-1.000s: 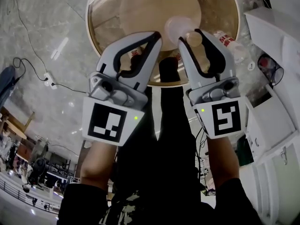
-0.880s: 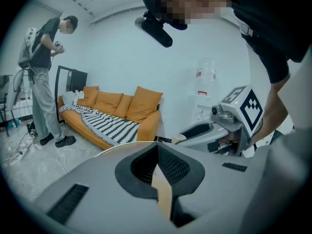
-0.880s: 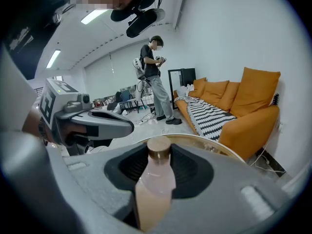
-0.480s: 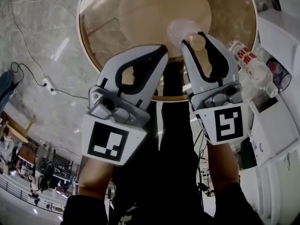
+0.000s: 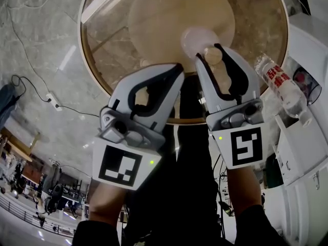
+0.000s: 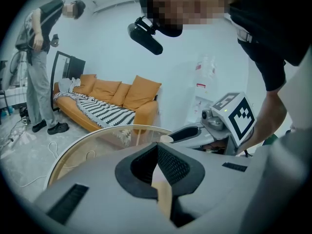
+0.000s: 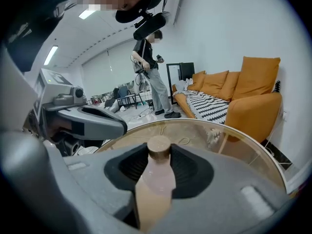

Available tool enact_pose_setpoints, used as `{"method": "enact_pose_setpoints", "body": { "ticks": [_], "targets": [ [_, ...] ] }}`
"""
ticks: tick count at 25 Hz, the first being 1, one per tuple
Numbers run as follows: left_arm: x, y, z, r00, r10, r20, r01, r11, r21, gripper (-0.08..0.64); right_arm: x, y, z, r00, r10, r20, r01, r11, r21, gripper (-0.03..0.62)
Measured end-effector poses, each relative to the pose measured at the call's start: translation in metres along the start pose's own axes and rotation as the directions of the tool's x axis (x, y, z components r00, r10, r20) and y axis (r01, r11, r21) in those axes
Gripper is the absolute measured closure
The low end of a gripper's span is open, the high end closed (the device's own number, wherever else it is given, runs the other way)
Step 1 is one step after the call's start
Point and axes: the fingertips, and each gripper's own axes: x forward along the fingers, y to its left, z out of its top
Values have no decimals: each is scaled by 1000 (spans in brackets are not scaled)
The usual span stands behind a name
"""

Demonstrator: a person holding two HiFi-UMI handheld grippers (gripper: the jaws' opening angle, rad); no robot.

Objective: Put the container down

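Where the ribbed black pads of the right gripper [image 7: 159, 152] meet, its jaws pinch the neck of a translucent pink container [image 7: 155, 184] with a round tan cap. Left gripper [image 5: 176, 69]: grey jaws pressed together, empty. Both are over the table [image 5: 102, 45], a round glass top with a wood-coloured rim. Beyond stands an orange cushioned sofa [image 7: 253, 94].

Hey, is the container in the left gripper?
No, the container is clamped between the jaws of the right gripper.
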Motion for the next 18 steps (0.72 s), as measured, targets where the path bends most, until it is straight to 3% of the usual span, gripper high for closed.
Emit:
{"method": "enact_pose_setpoints", "body": {
  "ticks": [11,18],
  "targets": [
    [8,-1,-13,1000,-27,-15,27,1000,16,552,-5,-5,-23,1000,-13,-12,13,1000,11,457],
    [12,-10,-14,998,-51,-27,51,999,14,551,-8,-5,-32,1000,-2,-25,1,999,-47,456]
  ]
}}
